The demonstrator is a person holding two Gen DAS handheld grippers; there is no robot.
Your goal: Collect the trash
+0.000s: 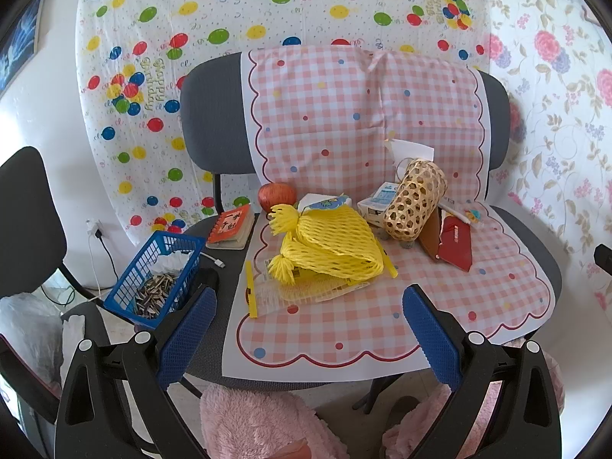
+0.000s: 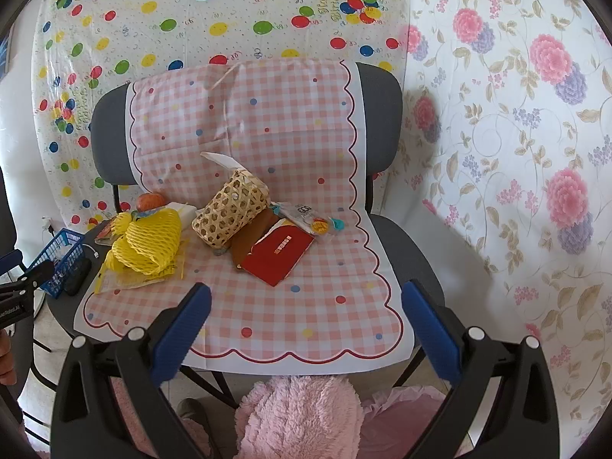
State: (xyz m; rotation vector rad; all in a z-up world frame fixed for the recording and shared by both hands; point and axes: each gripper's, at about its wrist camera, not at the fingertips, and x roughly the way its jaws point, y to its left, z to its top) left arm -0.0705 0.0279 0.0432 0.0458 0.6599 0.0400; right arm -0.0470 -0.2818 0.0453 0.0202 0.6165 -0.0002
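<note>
A chair seat under a pink checked cloth (image 1: 344, 317) (image 2: 267, 306) carries the clutter. Yellow foam fruit netting (image 1: 329, 244) (image 2: 153, 241) lies left of centre on a clear plastic wrapper (image 1: 267, 290). A woven bamboo basket (image 1: 415, 199) (image 2: 229, 210) lies tipped on its side, with a red envelope (image 1: 455, 244) (image 2: 283, 256) to its right. At the seat's left edge stands a blue plastic basket (image 1: 157, 279) (image 2: 61, 260) holding sunflower seed shells. My left gripper (image 1: 310, 302) hangs open before the seat's front edge, empty. My right gripper (image 2: 306, 298) is also open and empty.
An apple (image 1: 277, 195), an orange notebook (image 1: 229, 225), a white carton (image 1: 376, 201) and small toys (image 2: 325, 225) also sit on the seat. A white cable (image 1: 214, 260) lies near the blue basket. Another chair (image 1: 26, 206) stands left. Pink fleece-clad knees (image 2: 298, 417) are below.
</note>
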